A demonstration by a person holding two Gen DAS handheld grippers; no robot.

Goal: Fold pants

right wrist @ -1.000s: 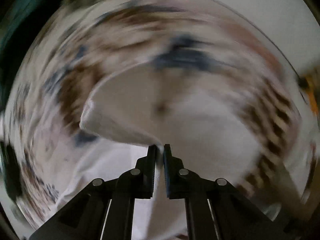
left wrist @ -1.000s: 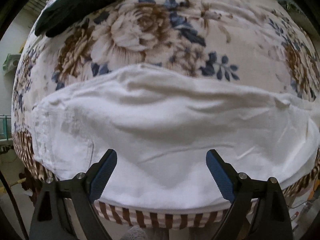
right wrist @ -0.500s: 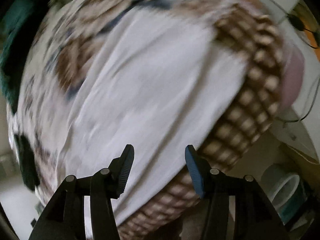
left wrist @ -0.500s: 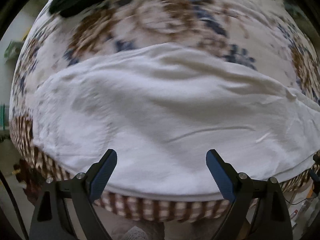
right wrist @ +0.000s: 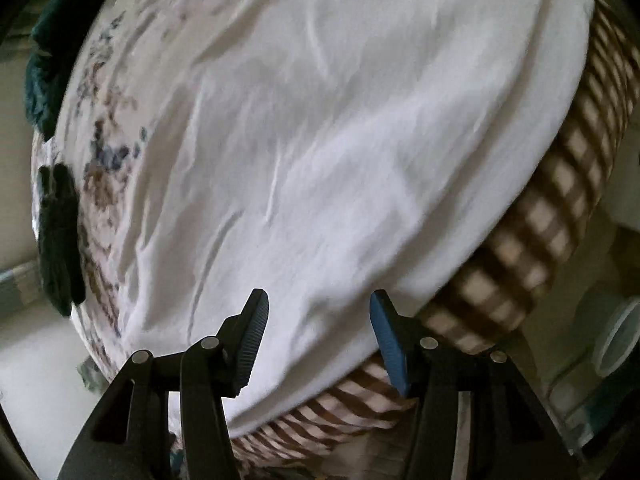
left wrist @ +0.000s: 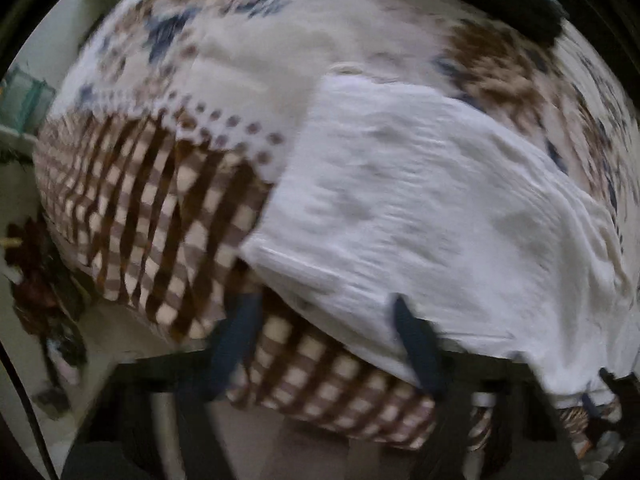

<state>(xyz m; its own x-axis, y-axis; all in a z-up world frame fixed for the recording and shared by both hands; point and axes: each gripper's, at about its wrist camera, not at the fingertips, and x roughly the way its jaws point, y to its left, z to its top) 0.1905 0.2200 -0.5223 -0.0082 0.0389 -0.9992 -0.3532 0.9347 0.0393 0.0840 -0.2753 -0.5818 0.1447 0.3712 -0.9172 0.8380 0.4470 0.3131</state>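
1. Right, white pants (left wrist: 420, 208) lie flat on the floral bedspread (left wrist: 248, 52), filling the centre and right of the left wrist view; badly blurred.
2. Left gripper (left wrist: 324, 344) at the bottom of the frame, jaws closing, nothing clamped; left finger over the checked border (left wrist: 160, 208), right finger over the pants' near edge.
3. In the right wrist view the pants (right wrist: 320, 140) fill most of the frame, wrinkled, running from upper right to lower left.
4. Right gripper (right wrist: 318, 340) at bottom centre, jaws apart, blue pads clear of the cloth, holding nothing.
5. Checked border (right wrist: 520, 248) runs down the right side beside the pants.
6. Dark green garment (right wrist: 56, 236) at the left edge, on the bedspread (right wrist: 104, 152), apart from the pants.
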